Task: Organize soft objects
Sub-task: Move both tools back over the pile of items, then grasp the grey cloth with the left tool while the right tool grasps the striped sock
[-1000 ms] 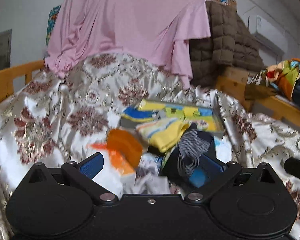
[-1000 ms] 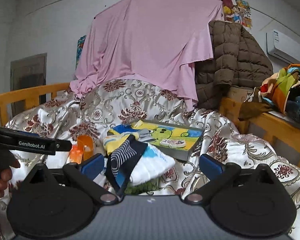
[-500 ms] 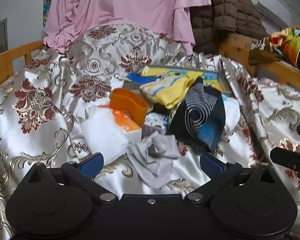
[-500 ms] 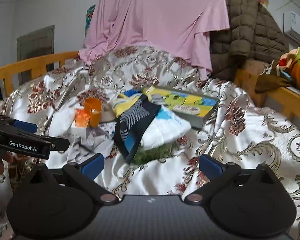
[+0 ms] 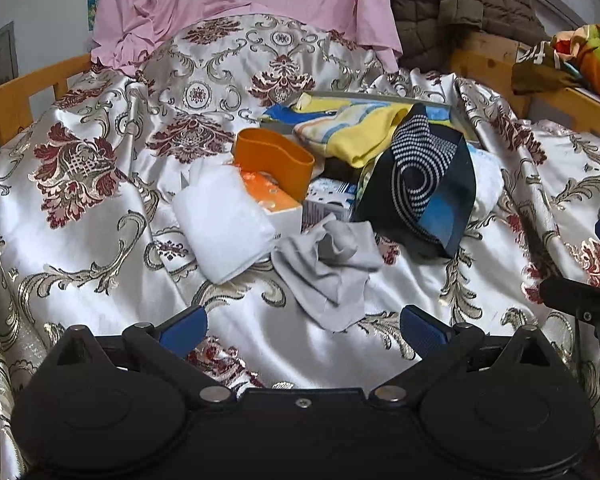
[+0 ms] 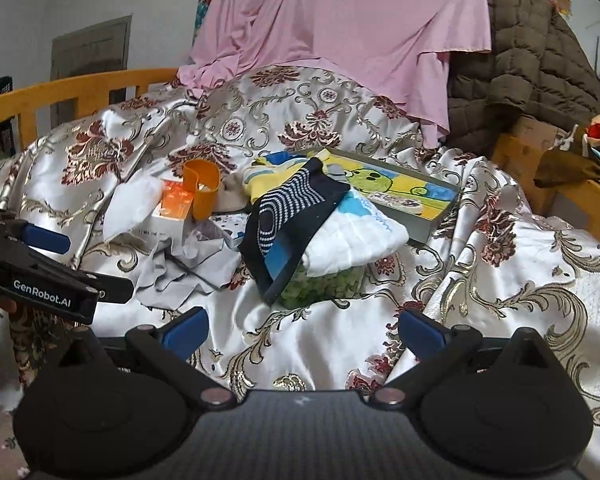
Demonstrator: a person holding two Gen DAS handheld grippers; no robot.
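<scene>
satin bedspread (image 5: 100, 272), silver with dark red flowers, covers the bed. a crumpled grey cloth (image 5: 328, 268) lies on it just ahead of the left gripper (image 5: 303, 326), whose jaws stand wide and empty. a dark patterned sock (image 5: 424, 184) leans on a white towel (image 6: 356, 236) behind, beside an orange band (image 5: 274, 160) and a folded white cloth (image 5: 224, 220). the right gripper (image 6: 303, 326) hangs wide apart too, holding nothing, above bare bedspread.

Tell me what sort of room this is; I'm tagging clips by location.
Most likely a bedroom: a wooden bed frame under a satin floral bedspread, with a brown quilted jacket and pink sheet hanging behind.
</scene>
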